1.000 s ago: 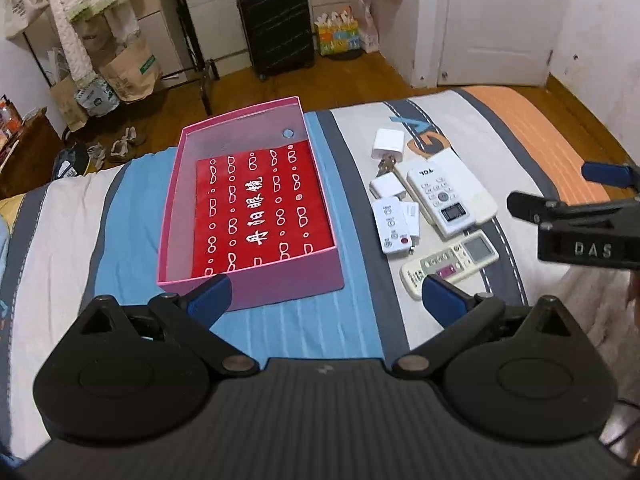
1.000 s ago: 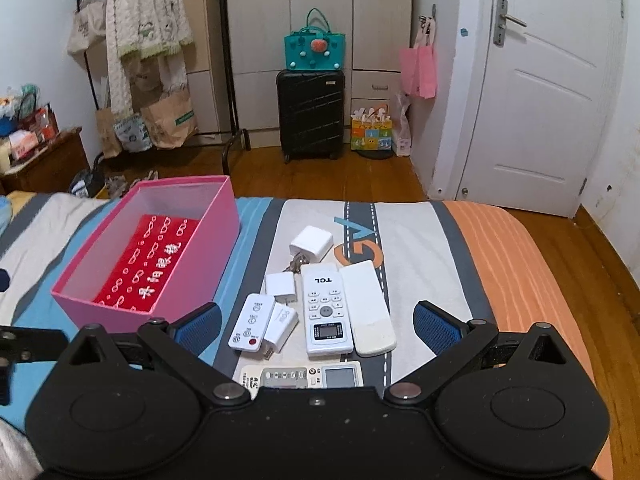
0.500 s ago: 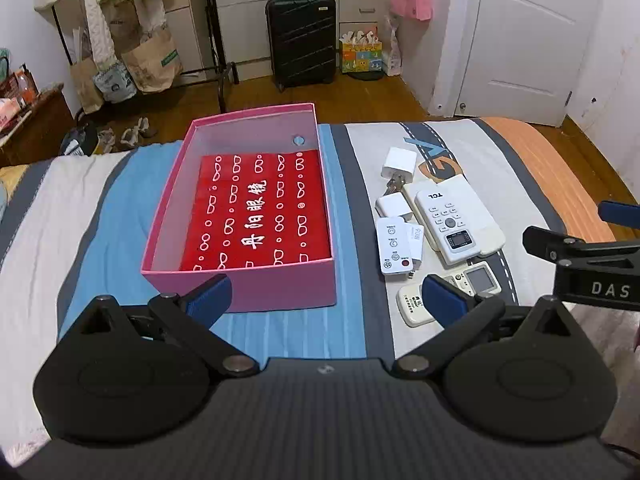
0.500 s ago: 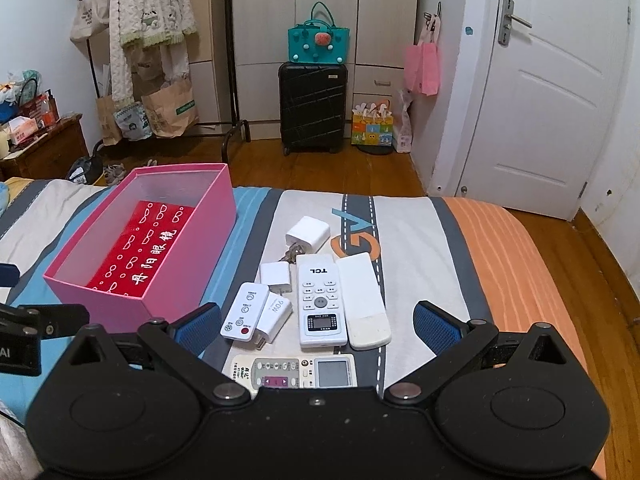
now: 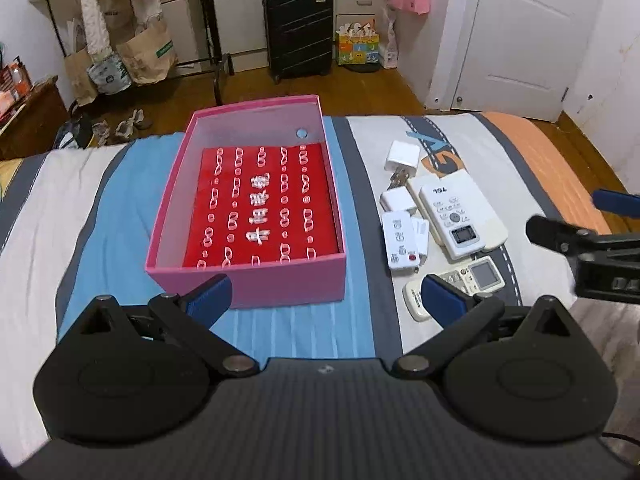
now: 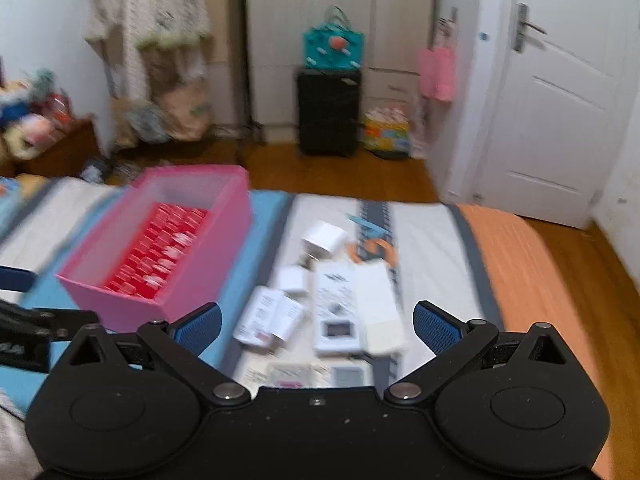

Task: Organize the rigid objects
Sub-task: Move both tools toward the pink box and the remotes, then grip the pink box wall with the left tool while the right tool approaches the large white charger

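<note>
A pink box [image 5: 244, 284] with a red patterned floor [image 5: 260, 208] sits open on the striped bed; it also shows in the right wrist view [image 6: 188, 276]. To its right lie white remotes [image 5: 454, 216], small white remotes [image 5: 400, 240], white chargers [image 5: 402, 156] and a cream remote [image 5: 456, 284]. The same pile is blurred in the right wrist view [image 6: 336, 308]. My left gripper [image 5: 326, 298] is open and empty, just in front of the box. My right gripper [image 6: 316, 326] is open and empty above the near end of the pile; it also shows in the left wrist view [image 5: 588, 236].
The bed [image 5: 100, 220] ends at a wooden floor [image 5: 360, 84]. Beyond stand a black suitcase [image 5: 298, 32], a clothes rack with bags [image 5: 132, 40], a low wooden cabinet [image 5: 28, 120] and a white door [image 5: 524, 32].
Both grippers have moved forward toward the box and the pile. The left view has tilted up. The right wrist view is now motion-blurred.
</note>
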Action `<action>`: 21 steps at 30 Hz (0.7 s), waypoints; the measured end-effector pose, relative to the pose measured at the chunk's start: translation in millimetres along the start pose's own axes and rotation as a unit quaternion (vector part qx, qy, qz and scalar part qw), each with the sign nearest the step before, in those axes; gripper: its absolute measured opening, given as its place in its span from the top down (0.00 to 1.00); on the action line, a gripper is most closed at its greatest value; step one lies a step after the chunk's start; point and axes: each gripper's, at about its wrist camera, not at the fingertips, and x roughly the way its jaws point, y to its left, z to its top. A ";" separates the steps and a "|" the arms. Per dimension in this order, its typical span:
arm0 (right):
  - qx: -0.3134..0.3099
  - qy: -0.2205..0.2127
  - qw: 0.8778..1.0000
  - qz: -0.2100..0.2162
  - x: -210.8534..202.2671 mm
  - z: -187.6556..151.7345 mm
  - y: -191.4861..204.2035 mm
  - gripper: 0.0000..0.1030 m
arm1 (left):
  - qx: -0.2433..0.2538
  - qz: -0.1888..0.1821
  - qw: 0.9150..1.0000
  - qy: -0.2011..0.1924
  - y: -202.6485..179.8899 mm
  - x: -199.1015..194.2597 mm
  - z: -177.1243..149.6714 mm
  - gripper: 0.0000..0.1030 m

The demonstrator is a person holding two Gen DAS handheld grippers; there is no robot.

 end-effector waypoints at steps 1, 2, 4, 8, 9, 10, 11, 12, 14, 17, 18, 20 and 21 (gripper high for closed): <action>0.005 -0.029 0.999 0.042 -1.4 0.1 -6.7 0.00 | 0.006 -0.003 1.000 0.001 2.7 0.2 6.6 0.01; 0.009 -0.041 0.996 0.082 2.4 1.4 -15.4 0.00 | 0.008 -0.003 1.000 0.003 6.5 0.6 12.9 0.02; 0.026 0.000 0.995 0.099 20.8 11.0 -27.9 0.00 | 0.001 0.002 1.000 0.005 17.5 3.3 26.6 0.03; 0.064 0.083 0.987 0.120 60.9 25.9 -47.0 0.00 | -0.033 -0.004 0.999 0.007 45.1 14.5 51.8 0.03; 0.072 0.094 0.985 0.126 67.9 27.0 -49.1 0.00 | -0.039 -0.014 0.999 0.011 50.9 19.6 56.9 0.03; 0.078 0.107 0.982 0.132 76.2 28.2 -50.2 0.00 | -0.040 -0.025 0.999 0.012 54.9 24.5 60.4 0.03; 0.083 0.119 0.980 0.134 82.5 27.2 -48.6 0.00 | -0.039 -0.035 0.999 0.013 57.7 31.0 63.6 0.03; 0.085 0.132 0.978 0.139 90.6 27.2 -46.5 0.00 | -0.040 -0.037 0.998 0.015 60.5 37.0 65.4 0.03; 0.090 0.156 0.973 0.146 105.5 21.5 -40.9 0.00 | -0.044 -0.011 0.999 0.013 69.2 49.9 67.7 0.03; 0.087 0.192 0.966 0.148 128.8 14.3 -29.5 0.06 | -0.042 0.030 0.998 0.019 87.6 69.1 67.5 0.04; 0.087 0.204 0.964 0.144 136.3 13.1 -25.9 0.07 | -0.050 0.031 0.998 0.021 96.0 74.4 66.6 0.05; 0.083 0.227 0.960 0.139 152.7 13.6 -19.9 0.11 | -0.066 0.020 0.997 0.024 115.8 86.0 63.9 0.05; 0.086 0.237 0.959 0.131 162.6 13.5 -17.8 0.12 | -0.068 0.018 0.997 0.019 125.2 91.7 61.7 0.05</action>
